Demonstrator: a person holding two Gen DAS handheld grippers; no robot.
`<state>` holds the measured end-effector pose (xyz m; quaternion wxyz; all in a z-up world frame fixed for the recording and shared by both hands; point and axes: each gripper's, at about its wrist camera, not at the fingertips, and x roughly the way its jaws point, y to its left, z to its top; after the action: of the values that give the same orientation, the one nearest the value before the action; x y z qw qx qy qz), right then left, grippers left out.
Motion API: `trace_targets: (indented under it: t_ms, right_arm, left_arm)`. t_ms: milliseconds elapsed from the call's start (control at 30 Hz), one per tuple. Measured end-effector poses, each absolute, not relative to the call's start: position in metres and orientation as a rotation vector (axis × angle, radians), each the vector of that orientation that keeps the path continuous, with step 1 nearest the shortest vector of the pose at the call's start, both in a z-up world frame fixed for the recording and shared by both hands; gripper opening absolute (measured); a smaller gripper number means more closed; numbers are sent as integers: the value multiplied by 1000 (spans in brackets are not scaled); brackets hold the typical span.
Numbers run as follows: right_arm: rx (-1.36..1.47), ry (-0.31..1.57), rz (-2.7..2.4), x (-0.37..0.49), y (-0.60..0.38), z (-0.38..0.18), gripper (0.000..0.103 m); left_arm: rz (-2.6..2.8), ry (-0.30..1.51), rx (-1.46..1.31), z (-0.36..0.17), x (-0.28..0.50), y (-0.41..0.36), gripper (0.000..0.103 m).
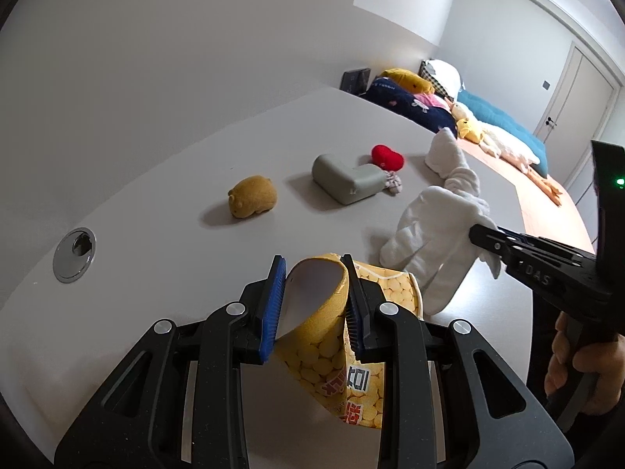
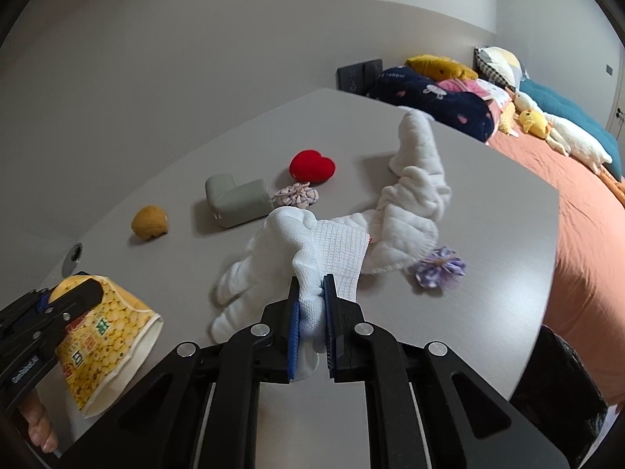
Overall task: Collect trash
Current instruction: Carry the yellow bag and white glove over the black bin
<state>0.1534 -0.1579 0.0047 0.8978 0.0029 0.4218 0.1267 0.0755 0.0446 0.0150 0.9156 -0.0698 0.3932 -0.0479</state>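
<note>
Cup (image 1: 332, 336), yellow, interior empty, is clamped by left gripper (image 1: 312, 308); white towel (image 2: 312, 242) is clamped by right gripper (image 2: 312, 312) alongside.

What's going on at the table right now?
A person is working with both hands. The left hand-held gripper is shut on a squashed yellow paper cup, held above the grey table. The right hand-held gripper is shut on one end of a white cloth, whose other end trails across the table. A brown plush, a grey foam corner piece and a red heart lie untouched farther back.
</note>
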Motion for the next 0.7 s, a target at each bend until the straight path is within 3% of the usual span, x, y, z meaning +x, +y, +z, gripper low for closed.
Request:
trace_targets:
  t_ms: [700]
  right_arm:
    - [97, 778, 226, 72, -225, 38, 12]
  left_arm:
    - [-163, 751, -58, 48, 30, -22, 28]
